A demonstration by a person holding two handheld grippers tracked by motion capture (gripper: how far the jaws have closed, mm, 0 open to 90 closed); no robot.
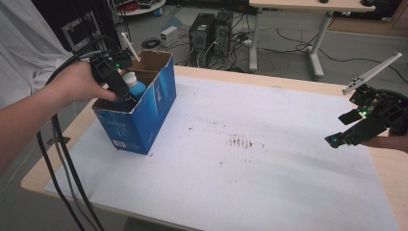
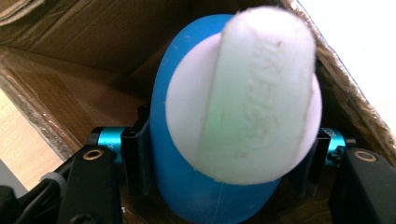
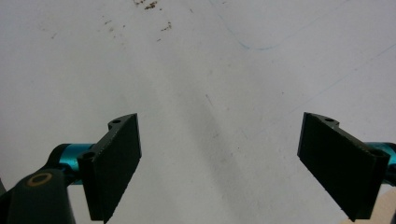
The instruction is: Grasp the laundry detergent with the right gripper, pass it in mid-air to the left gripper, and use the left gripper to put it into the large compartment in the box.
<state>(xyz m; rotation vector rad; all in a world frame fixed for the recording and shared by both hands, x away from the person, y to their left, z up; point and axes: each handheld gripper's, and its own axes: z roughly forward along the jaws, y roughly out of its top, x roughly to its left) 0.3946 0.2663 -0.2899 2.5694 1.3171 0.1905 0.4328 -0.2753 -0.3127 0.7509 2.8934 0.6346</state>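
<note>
Blue plastic, smooth and rounded, forms the bottle (image 2: 187, 186) that sits inside the open cardboard box (image 1: 149, 108), its wide white cap (image 2: 245, 93) ridged with a raised bar across the top. The left gripper (image 1: 126, 100) reaches down into the box, its flat black jaws pressed against the bottle's two sides. The box is glossy blue outside and raw brown inside, and stands near the table's left edge on a white sheet (image 1: 269, 163). The right gripper (image 3: 219, 163) hangs above the sheet, jaws spread wide with nothing between them.
</note>
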